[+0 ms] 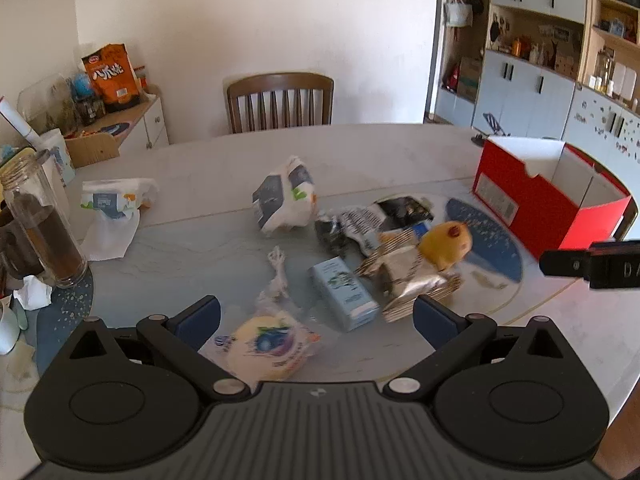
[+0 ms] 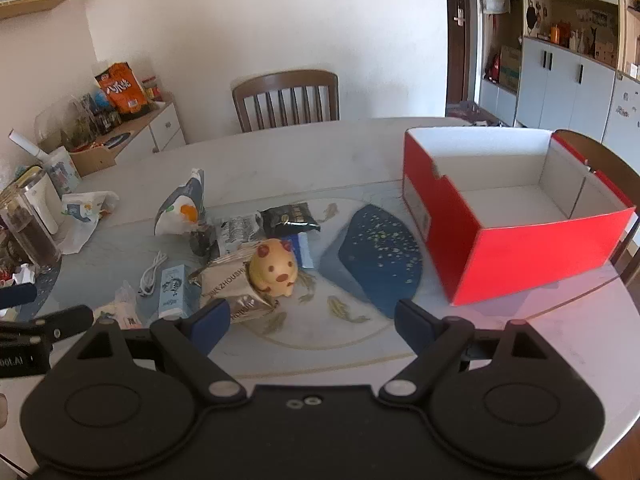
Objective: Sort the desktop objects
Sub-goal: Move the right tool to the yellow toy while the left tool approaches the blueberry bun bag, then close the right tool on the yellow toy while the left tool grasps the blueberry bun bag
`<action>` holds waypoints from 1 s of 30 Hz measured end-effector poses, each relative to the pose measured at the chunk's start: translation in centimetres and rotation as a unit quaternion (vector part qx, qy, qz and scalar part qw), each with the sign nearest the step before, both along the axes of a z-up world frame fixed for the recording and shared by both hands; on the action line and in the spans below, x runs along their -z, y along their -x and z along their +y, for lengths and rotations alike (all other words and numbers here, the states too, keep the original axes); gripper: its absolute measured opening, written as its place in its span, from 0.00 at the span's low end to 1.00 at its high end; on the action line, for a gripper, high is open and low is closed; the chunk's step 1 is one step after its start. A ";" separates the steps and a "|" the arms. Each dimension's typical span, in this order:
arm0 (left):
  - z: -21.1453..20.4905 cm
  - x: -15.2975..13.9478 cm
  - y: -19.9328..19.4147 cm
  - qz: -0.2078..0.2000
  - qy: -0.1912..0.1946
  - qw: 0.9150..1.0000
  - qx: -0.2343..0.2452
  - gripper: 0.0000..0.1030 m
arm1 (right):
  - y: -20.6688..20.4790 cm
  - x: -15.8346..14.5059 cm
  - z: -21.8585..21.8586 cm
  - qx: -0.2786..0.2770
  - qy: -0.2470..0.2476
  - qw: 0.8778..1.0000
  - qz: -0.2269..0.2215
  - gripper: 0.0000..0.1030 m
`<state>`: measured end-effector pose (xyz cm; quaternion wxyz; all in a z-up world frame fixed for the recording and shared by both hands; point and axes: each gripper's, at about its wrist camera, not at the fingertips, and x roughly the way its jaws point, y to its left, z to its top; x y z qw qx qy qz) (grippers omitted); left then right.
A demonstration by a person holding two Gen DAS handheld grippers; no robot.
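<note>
Red box: the box [image 2: 516, 248] sits at the right on the worktop [image 2: 320, 148]. It is open on top and looks empty inside, so things can drop straight in.
Toy: the yellow toy [image 2: 276, 270] is in the middle of the pile. It looks round and smooth, so it may slip. Hold it across its fat sides.
Carton: the blue carton [image 1: 345, 294] lies flat by the foil bag [image 1: 404, 276]. It looks stiff and light. Pinch its long sides.
Snack pack: the soft pack [image 1: 266, 342] lies just under the left gripper [image 1: 318, 320]. It will squash, so grab the middle.
Left gripper: wide apart, holding nothing.
Right gripper: the right gripper [image 2: 312, 322] is wide apart too, holding nothing.
Room: bare worktop lies between pile and box.
Watch out: the glass jar [image 1: 44, 224] stands at the left, and the box wall is tall.
</note>
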<state>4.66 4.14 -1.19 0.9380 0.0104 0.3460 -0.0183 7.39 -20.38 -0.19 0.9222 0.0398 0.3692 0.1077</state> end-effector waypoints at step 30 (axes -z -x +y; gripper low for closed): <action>3.5 6.1 -5.8 0.084 -0.038 0.994 0.059 1.00 | -10.4 4.0 5.3 -0.009 0.017 0.995 0.097 0.85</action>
